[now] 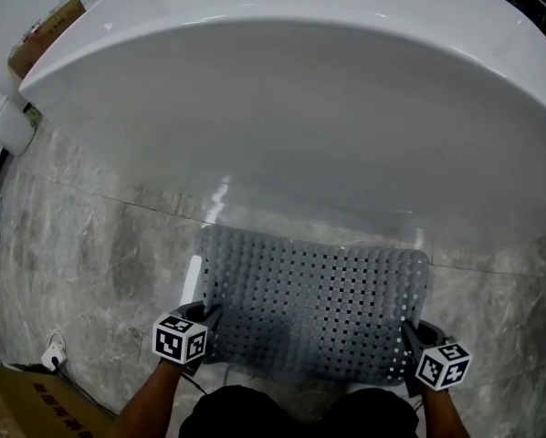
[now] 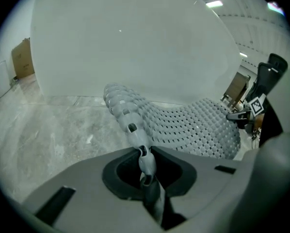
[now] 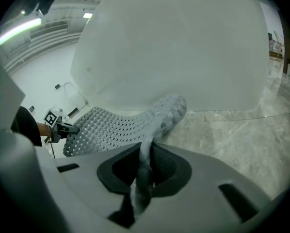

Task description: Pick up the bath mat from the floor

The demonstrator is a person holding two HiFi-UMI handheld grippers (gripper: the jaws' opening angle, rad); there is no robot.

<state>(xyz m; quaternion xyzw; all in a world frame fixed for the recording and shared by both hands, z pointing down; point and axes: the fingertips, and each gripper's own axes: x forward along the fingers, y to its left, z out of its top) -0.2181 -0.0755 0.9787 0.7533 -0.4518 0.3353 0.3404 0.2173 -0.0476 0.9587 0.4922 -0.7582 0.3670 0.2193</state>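
A grey perforated bath mat [image 1: 314, 301] lies on the marble floor in front of a white bathtub. My left gripper [image 1: 200, 322] is shut on the mat's near left corner, and the mat's edge [image 2: 135, 130] runs straight out from between its jaws. My right gripper [image 1: 417, 343] is shut on the near right corner, where the mat [image 3: 135, 123] bends upward from the jaws. Each gripper shows in the other's view, the right gripper [image 2: 242, 114] across the mat and the left gripper [image 3: 60, 126] at the opposite corner.
The white bathtub [image 1: 282, 108] fills the far side, close behind the mat. A cardboard box [image 1: 26, 404] sits at the near left, with a white plug and cable [image 1: 52, 354] beside it. Marble floor [image 1: 81, 263] spreads to the left.
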